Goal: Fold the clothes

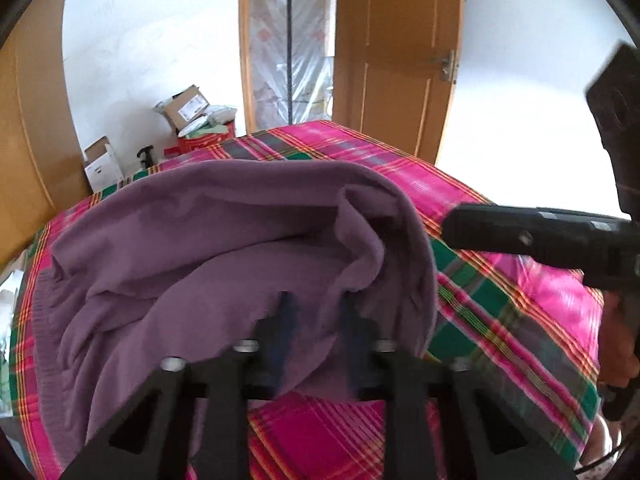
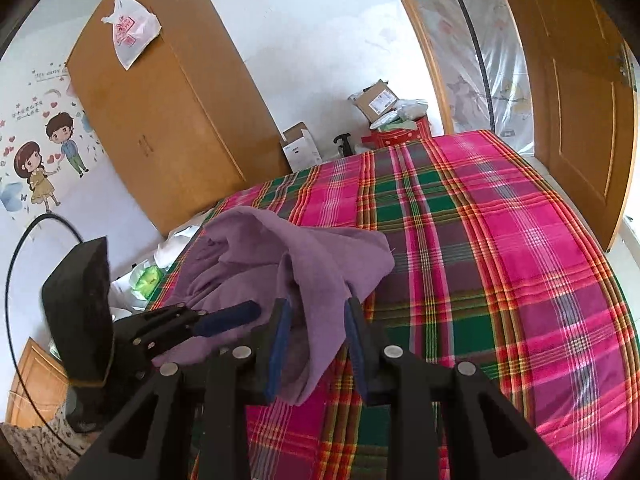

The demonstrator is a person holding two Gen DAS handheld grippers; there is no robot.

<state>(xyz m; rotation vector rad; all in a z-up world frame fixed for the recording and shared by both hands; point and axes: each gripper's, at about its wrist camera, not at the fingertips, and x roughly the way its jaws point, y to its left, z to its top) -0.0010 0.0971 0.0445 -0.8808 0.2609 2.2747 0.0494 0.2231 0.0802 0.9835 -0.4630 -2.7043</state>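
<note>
A purple garment [image 1: 208, 248] lies crumpled on the plaid bedspread [image 1: 500, 308], its right side bunched into a raised fold. My left gripper [image 1: 319, 310] is open over the garment's near edge, with purple cloth showing in the gap between its fingers. In the right wrist view the same garment [image 2: 320, 252] sits at the bed's left side. My right gripper [image 2: 316, 308] is open too, and a flap of the cloth runs between its blue-padded fingers [image 2: 280, 332]. The left gripper [image 2: 236, 316] rests on the cloth just to its left. The right gripper [image 1: 520, 232] reaches in from the right.
The pink and green plaid bed [image 2: 500, 260] stretches right and far. A wooden wardrobe [image 2: 168, 120] stands beyond the bed's left side. Cardboard boxes [image 2: 376, 104] and a red bin sit by the wall. A wooden door [image 1: 400, 40] stands open beside a plastic-covered doorway.
</note>
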